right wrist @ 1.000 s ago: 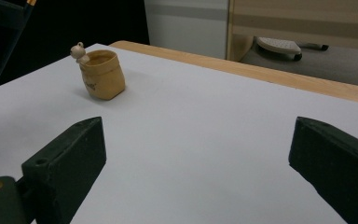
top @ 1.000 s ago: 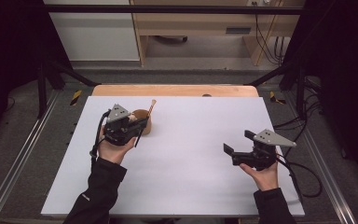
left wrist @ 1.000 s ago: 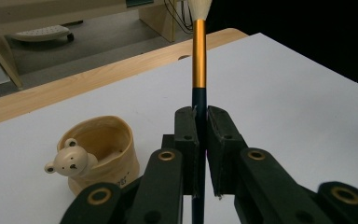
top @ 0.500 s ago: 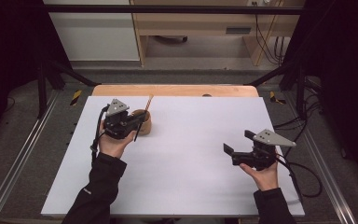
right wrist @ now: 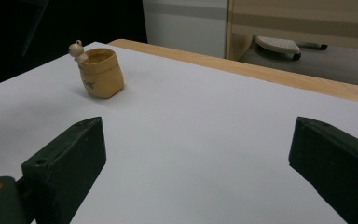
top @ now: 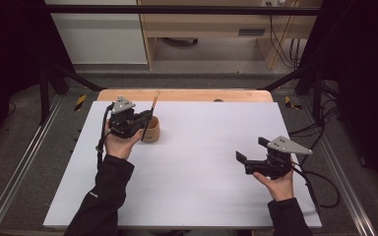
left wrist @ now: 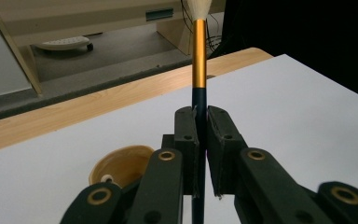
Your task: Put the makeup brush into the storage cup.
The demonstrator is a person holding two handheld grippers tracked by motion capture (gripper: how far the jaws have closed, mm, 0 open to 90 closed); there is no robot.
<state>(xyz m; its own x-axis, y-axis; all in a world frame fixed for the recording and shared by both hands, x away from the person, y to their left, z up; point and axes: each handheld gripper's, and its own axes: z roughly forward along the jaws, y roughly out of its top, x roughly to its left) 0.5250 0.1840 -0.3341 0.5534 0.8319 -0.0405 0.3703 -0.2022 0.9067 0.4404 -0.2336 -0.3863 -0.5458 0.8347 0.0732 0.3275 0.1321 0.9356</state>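
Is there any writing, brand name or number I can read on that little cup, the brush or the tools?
None can be read.
The small tan cup has a dark mark on its side, too small and blurred to make out.
The brush held in the left gripper shows no lettering.
The right gripper shows no label.

Slender brush [left wrist: 199,56] with dark lower handle, gold metal ferrule and pale bristle tip, held upright, pinched at the dark handle between the closed jaws of the left hand-held gripper [left wrist: 199,135]. Seen in the high view [top: 151,112] tilted slightly over the cup. Small tan wooden cup [right wrist: 100,73] with a little pale figurine perched on its rim, stood upright and open-mouthed on the white tabletop [top: 202,162], toward its far left part.
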